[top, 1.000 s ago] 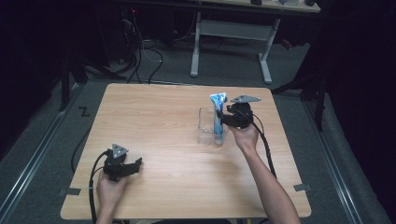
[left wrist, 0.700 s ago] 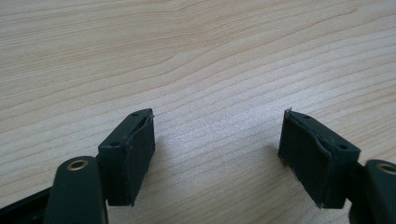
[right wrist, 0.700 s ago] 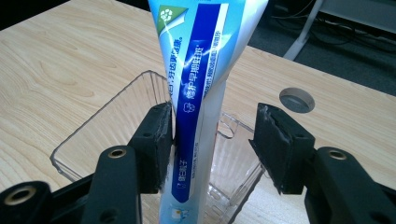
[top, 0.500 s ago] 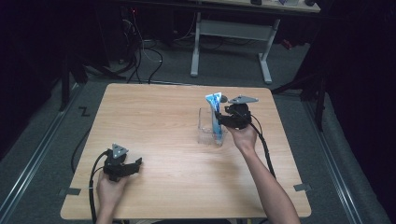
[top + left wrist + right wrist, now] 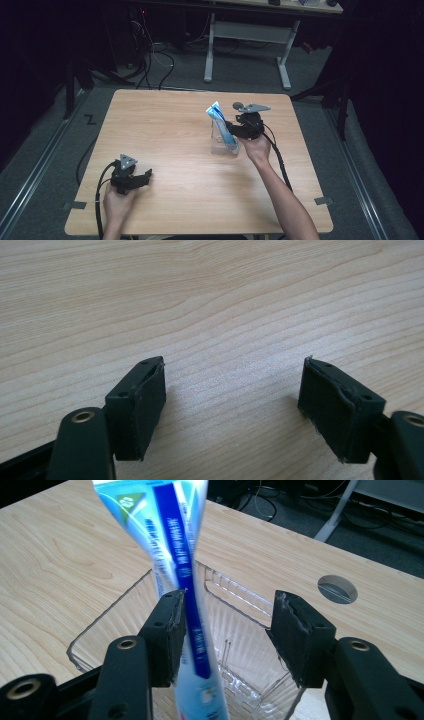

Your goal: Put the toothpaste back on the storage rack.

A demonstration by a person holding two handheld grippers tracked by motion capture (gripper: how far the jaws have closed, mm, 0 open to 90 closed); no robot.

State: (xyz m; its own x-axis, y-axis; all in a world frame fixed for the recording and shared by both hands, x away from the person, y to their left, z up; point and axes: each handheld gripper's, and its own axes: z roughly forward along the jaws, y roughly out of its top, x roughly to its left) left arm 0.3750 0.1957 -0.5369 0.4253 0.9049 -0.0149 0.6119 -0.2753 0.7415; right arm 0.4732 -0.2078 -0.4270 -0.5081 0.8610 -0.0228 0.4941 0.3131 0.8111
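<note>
- Because the toothpaste tube (image 5: 182, 580) stands tall and tilted in the clear plastic container (image 5: 235, 610), with most of its length above the rim, a nudge from the right gripper (image 5: 227, 635) could tip it over the wall or drag the light container across the wooden table (image 5: 165, 120).
- Since one pad (image 5: 167, 630) lies against the tube while the other stands well clear of it, the jaws are apart and nothing is clamped; a sideways pull of the hand now would, in my judgement, lever the tube rather than free it.
- As the right gripper view shows it, the tube's lower end sits inside the container, just beside the left-hand pad, and its crimped top leans away above the jaws.
- From the high view, the tube (image 5: 222, 127) and container (image 5: 220, 145) lie right of the table's middle, touching or just beside the right gripper (image 5: 235, 129).
- While that goes on, the left gripper (image 5: 142, 176) rests near the table's front left, well apart from the tube, its jaws wide and empty over bare wood.
</note>
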